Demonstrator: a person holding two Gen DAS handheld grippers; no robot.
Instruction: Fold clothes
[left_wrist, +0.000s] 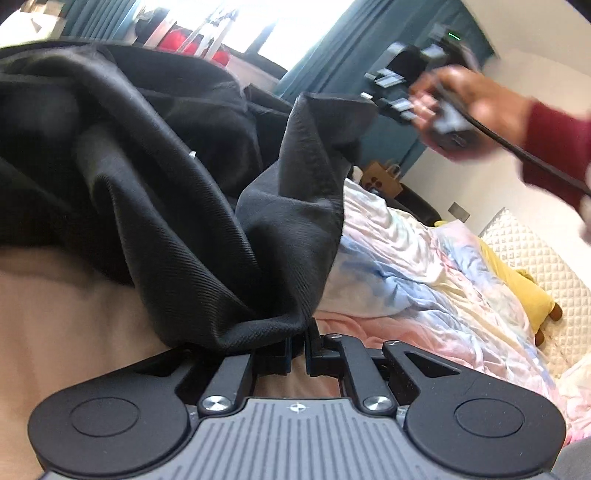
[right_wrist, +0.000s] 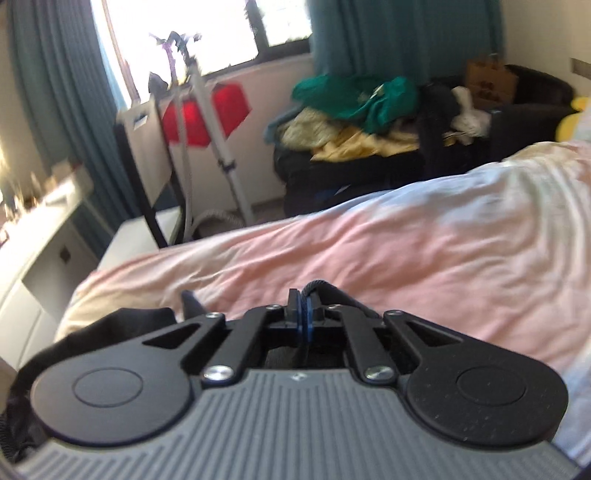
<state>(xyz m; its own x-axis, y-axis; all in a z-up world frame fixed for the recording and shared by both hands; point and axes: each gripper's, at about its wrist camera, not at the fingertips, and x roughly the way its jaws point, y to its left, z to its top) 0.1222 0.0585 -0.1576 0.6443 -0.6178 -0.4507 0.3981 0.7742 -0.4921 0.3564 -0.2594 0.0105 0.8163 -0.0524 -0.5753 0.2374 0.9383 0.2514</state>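
A black garment (left_wrist: 155, 177) is lifted above the bed and hangs in folds between both grippers. My left gripper (left_wrist: 299, 345) is shut on its lower hem, and the cloth bulges over the fingers. In the left wrist view my right gripper (left_wrist: 373, 99) shows at the upper right, held by a hand with a red sleeve, and pinches another corner of the garment. In the right wrist view my right gripper (right_wrist: 304, 314) is shut on a thin fold of the black garment (right_wrist: 316, 286), and more black cloth (right_wrist: 122, 321) hangs at the lower left.
Under the garment lies a bed with a pink, blue and white duvet (left_wrist: 424, 266) (right_wrist: 369, 240). A yellow soft toy (left_wrist: 524, 291) and a quilted white pillow (left_wrist: 543, 258) lie at the right. Beyond the bed stand a clothes pile (right_wrist: 362, 118), a white stand (right_wrist: 218, 136) and teal curtains (right_wrist: 399, 33).
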